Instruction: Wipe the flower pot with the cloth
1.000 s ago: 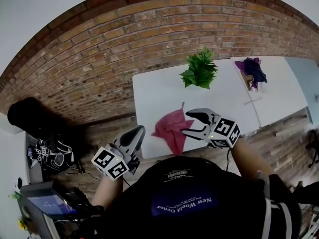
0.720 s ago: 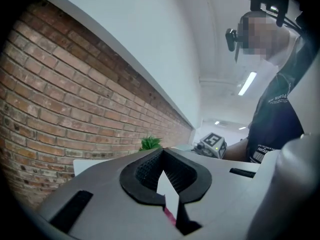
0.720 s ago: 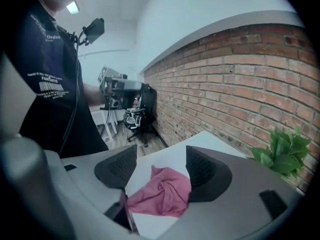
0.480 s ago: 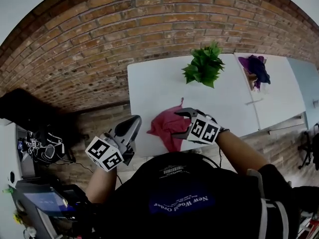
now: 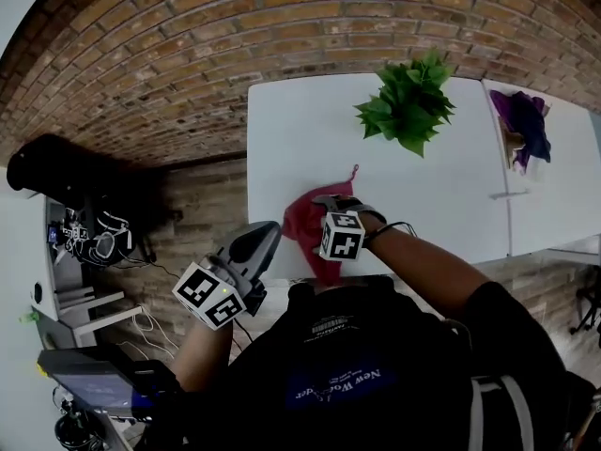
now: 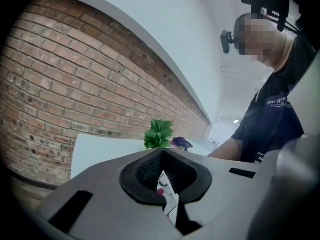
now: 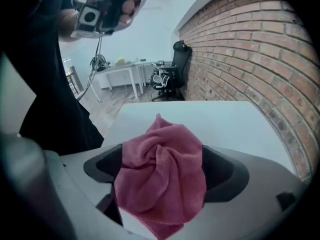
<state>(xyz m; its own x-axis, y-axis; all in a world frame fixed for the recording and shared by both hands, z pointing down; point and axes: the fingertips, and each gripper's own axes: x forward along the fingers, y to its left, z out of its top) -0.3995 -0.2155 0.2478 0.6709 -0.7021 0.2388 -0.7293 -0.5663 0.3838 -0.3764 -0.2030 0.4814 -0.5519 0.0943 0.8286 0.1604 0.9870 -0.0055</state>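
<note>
Right gripper (image 5: 324, 203): your fingers, just opened wide, straddled the cloth (image 5: 302, 225) on the table (image 5: 300, 130), not yet pinching | Left gripper (image 5: 266, 233): fingers pressed together, empty | Plant (image 5: 410, 111): pot hidden under leaves, well beyond the cloth, nearer your right gripper.

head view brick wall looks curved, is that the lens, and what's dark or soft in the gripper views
Head view: yes, the wide lens bows the brick wall and white table; light is even, no glare. Left gripper view: black vignetted corners, a mosaic patch over a face. Right gripper view: dark rim, the pink cloth is sharp.
</note>
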